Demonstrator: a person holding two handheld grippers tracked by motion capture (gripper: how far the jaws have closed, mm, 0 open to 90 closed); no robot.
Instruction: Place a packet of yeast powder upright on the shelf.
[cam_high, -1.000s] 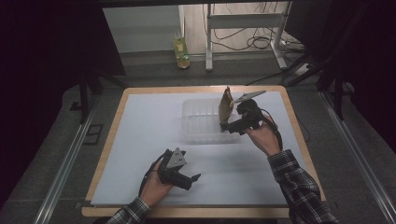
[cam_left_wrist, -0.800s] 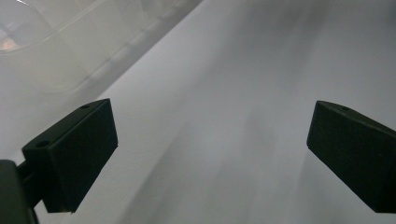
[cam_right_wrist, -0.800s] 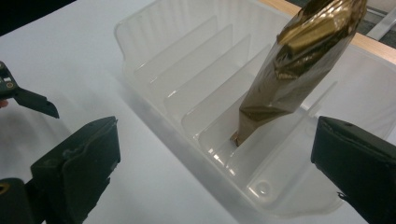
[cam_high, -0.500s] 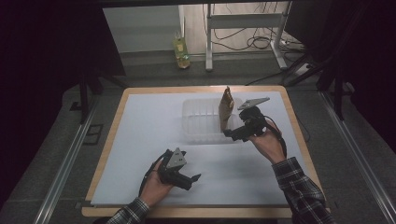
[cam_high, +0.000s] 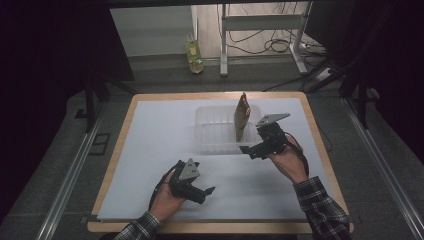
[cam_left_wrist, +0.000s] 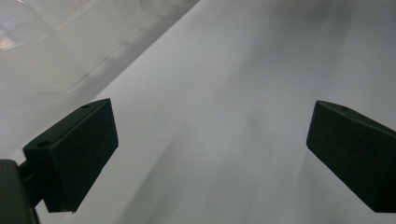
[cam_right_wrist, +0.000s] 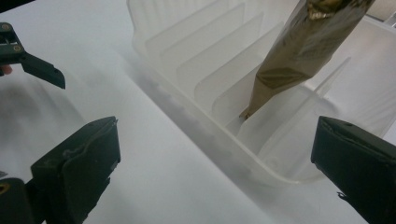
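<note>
A clear plastic rack (cam_high: 220, 131) with upright dividers sat on the white surface (cam_high: 150, 150), toward its far middle. A brown packet (cam_high: 241, 117) stood nearly upright in one of the rack's slots, toward the rack's right end, its lower tip down between two dividers and its top leaning slightly. In the right gripper view the packet (cam_right_wrist: 299, 51) looked shiny and crinkled, its bottom corner resting at the rack's floor between two ribs of the rack (cam_right_wrist: 196, 70).

The right gripper (cam_high: 252, 149) hovered just beside the rack's near right corner, held by the right hand (cam_high: 287, 160), a plaid sleeve (cam_high: 320, 210) behind it. Its fingers (cam_right_wrist: 79, 163) were spread wide with nothing between them, apart from the packet and the rack.

The left gripper (cam_high: 207, 191) lay low over the near part of the surface, well apart from the rack, held in the left hand (cam_high: 165, 200). Its fingers (cam_left_wrist: 74, 149) were also spread wide and empty, with bare white surface between them and a corner of the rack (cam_left_wrist: 42, 42) at the upper left of its own view.

Beyond the surface, a yellowish bottle (cam_high: 194, 50) stood on the floor by a metal stand (cam_high: 260, 25).
</note>
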